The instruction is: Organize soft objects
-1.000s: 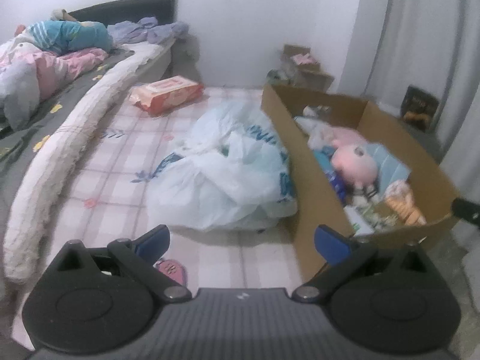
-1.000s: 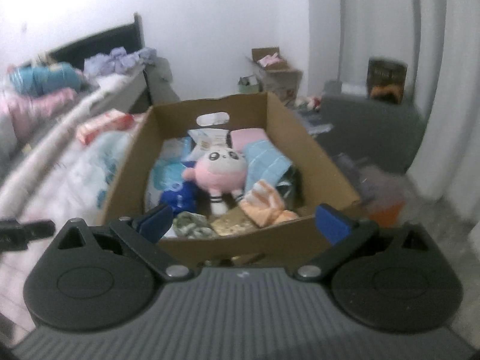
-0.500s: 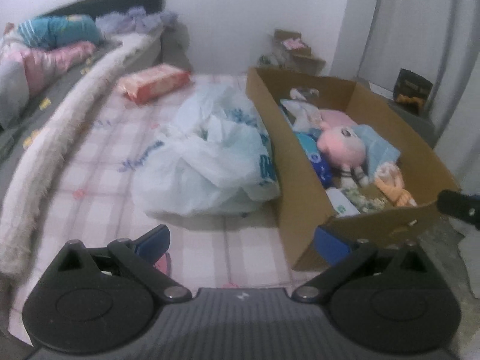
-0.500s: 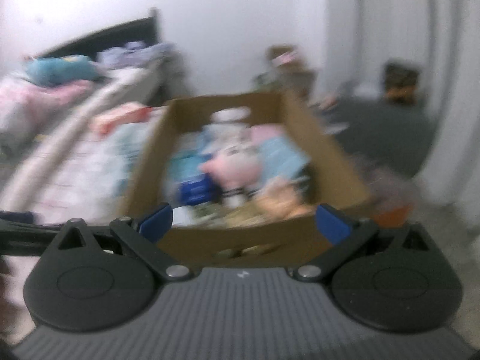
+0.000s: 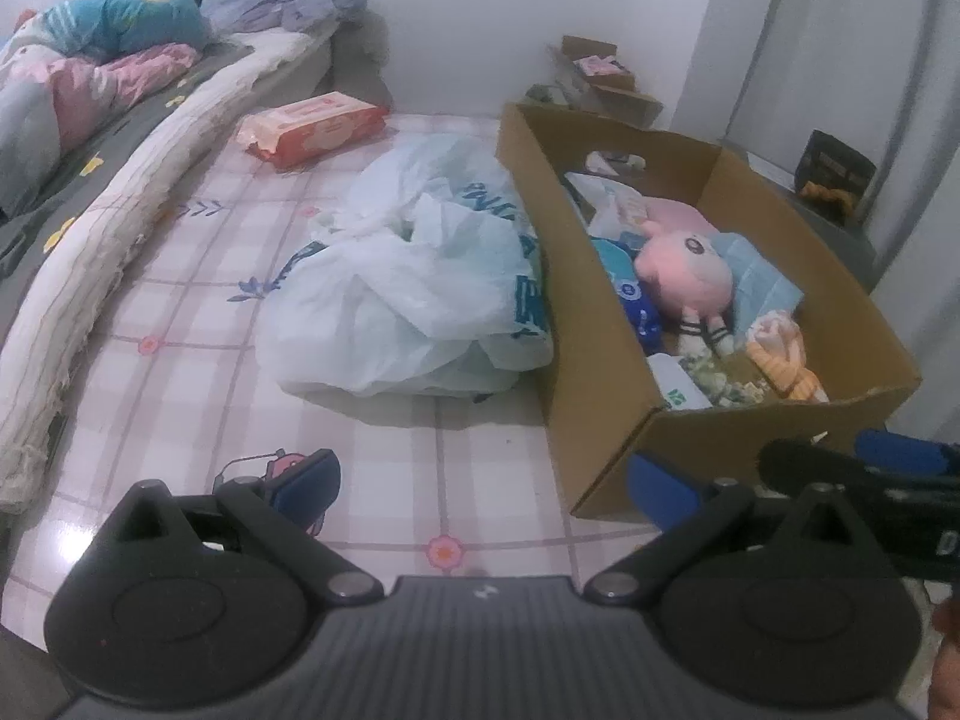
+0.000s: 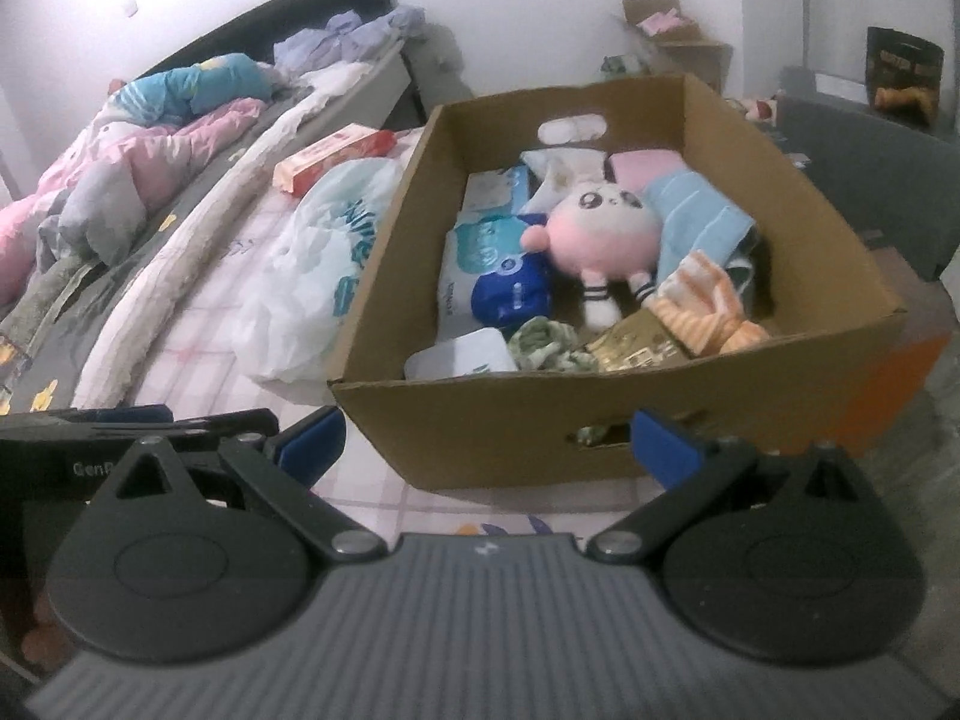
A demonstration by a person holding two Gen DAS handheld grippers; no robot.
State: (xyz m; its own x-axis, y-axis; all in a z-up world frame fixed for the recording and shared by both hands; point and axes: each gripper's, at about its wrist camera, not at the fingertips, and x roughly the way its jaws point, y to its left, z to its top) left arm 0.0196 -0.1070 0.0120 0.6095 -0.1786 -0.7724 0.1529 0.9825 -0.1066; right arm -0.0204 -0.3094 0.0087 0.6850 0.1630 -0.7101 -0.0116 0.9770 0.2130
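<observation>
A cardboard box stands on a pink checked mat; it also shows in the left wrist view. Inside lie a pink plush doll, a light blue towel, an orange striped cloth, a blue pack and tissue packs. My left gripper is open and empty, low over the mat at the box's near left corner. My right gripper is open and empty, in front of the box's near wall.
A crumpled white plastic bag lies left of the box. A red wipes pack lies farther back. A bed with bedding runs along the left. Small boxes and a dark cabinet stand behind.
Both grippers have pulled back and dropped lower, so the box looks farther away. The right gripper's view has sharpened after motion blur, and each gripper now shows in the other's view.
</observation>
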